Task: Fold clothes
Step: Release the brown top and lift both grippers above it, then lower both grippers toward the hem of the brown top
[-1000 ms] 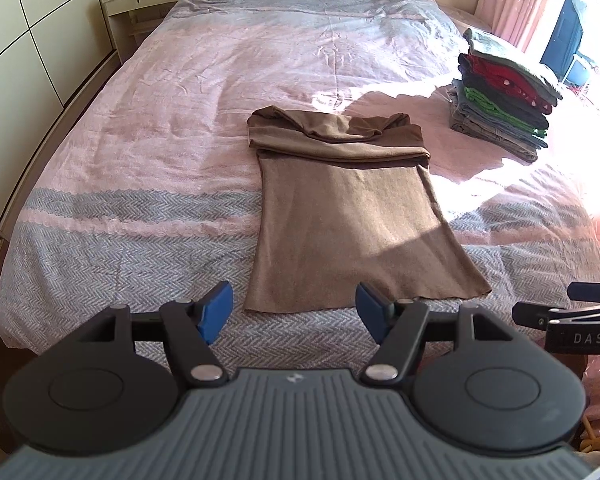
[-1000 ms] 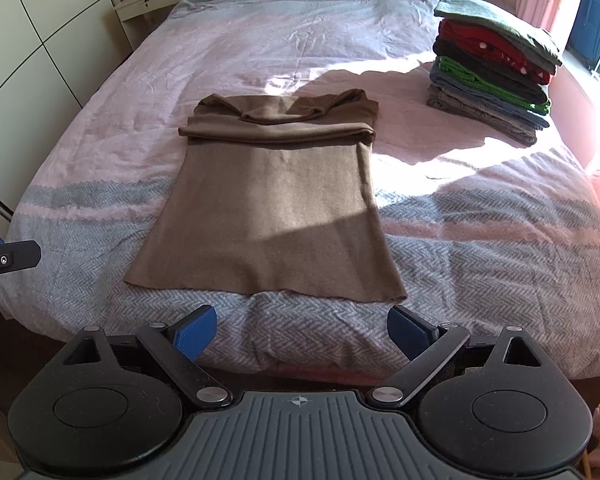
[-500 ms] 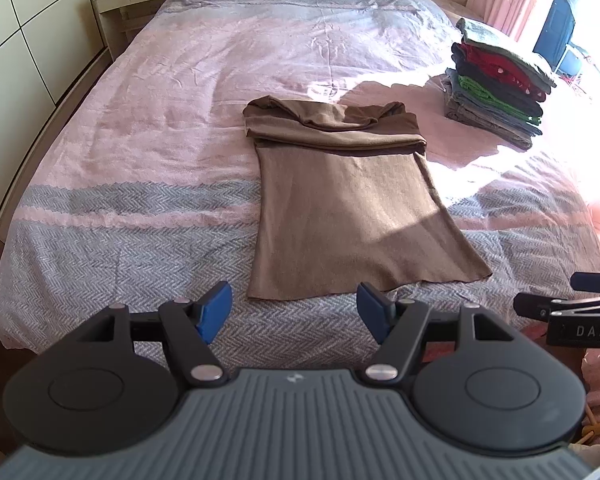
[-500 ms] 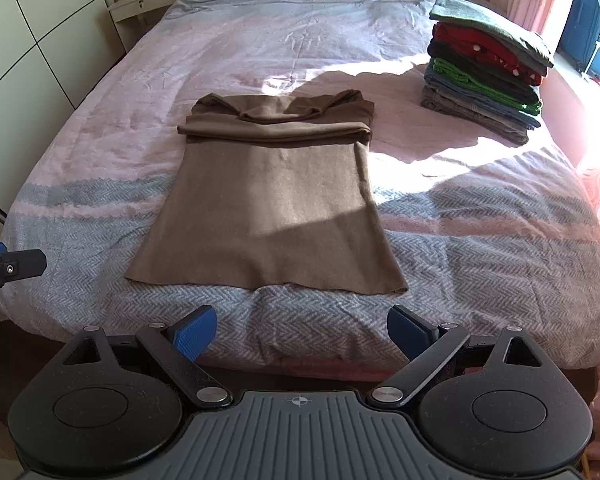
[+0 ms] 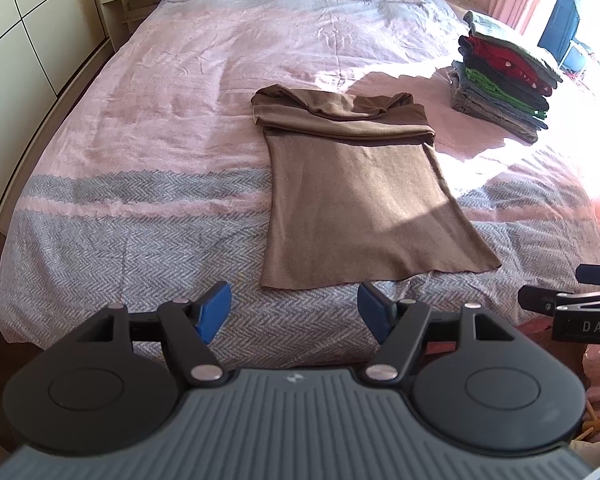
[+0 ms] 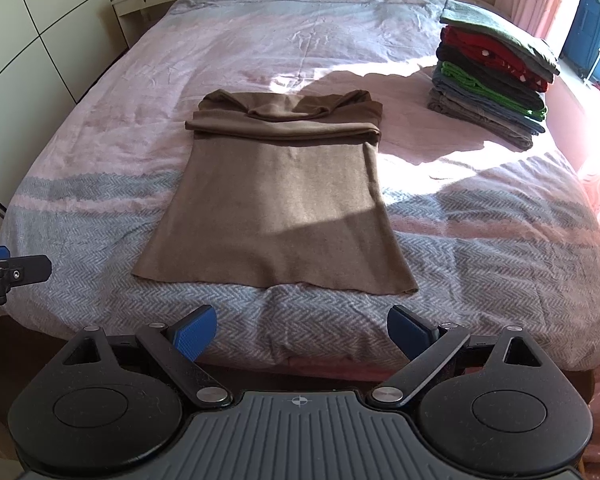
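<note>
Fingers of both left gripper (image 5: 294, 308) and right gripper (image 6: 302, 334) spread, empty; brown knit garment (image 6: 276, 196) ahead, long axis pointing away, hem nearest, probably closer to the right one.

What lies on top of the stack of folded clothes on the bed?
A grey folded garment tops the stack of clothes, with a red one directly beneath. The lower garments show only their edges.

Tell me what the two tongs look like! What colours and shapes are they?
Both match. The left tongs and right tongs each have two bright blue ribbed pads on black jointed bars with silver pivot pins, two round black discs, and a grey ridged plate with a small crosshair mark. From the left camera, white letters "DAS" show on the right tongs' side.
</note>
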Motion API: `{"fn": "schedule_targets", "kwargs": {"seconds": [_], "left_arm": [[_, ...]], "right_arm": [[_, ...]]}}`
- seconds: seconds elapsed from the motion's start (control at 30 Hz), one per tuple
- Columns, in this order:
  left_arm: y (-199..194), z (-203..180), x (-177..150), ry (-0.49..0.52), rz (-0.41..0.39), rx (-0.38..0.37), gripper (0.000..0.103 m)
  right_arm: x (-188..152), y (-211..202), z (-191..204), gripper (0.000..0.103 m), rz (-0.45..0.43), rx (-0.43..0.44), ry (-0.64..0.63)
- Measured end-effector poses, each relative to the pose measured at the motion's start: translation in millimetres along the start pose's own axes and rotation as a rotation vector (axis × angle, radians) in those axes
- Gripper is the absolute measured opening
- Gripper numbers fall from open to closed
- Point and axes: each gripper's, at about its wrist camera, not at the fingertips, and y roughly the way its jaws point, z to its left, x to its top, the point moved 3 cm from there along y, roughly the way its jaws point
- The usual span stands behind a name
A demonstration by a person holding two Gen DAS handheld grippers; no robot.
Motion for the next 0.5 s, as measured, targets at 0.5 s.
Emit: {"fn": "schedule_targets", "kwargs": {"seconds": [0.5], "left_arm": [[23, 0, 6, -0.039, 0.073, 0.031, 0.067]], "right_arm": [[13, 24, -1, 0.095, 0.057, 0.016, -0.062]]}}
